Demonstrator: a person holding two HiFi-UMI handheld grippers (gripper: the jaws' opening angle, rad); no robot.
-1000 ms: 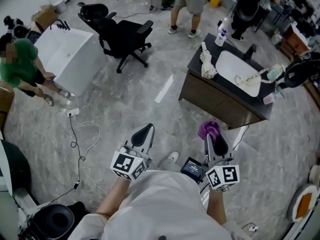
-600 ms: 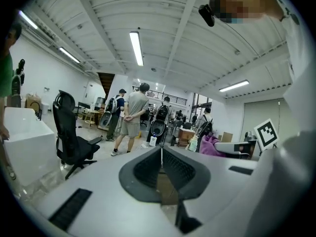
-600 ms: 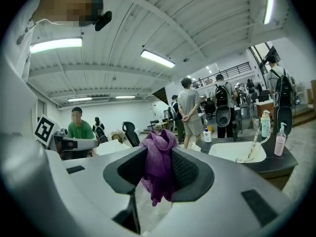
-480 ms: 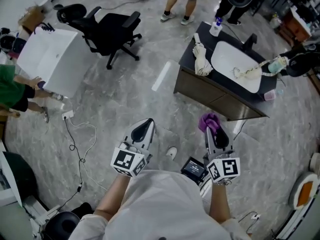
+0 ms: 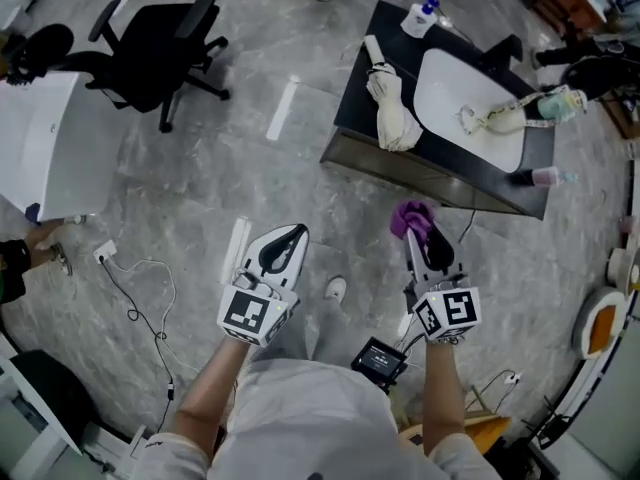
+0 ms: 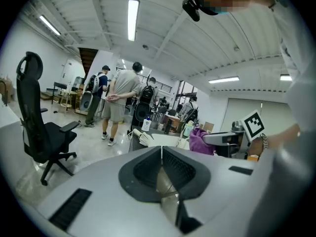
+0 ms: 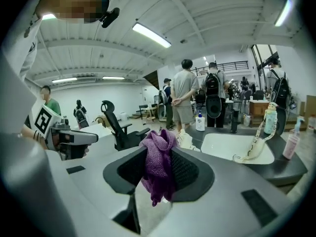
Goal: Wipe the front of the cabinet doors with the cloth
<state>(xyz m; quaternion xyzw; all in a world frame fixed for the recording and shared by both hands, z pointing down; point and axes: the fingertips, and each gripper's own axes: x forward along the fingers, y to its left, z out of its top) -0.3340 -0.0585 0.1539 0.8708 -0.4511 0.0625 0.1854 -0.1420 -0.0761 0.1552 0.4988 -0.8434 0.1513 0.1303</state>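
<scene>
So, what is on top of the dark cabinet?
The cabinet holds a white sink, a beige towel beside it, a pump bottle at the far edge and a pink cup. What lies under the towel is covered.

The cabinet stands just ahead of the right gripper, whose jaws pinch the cloth. A sink sits in the cabinet's top, with a towel beside it. An office chair stands well ahead-left of the left gripper.

Coarse knitted cloth; glossy marbled floor
</scene>
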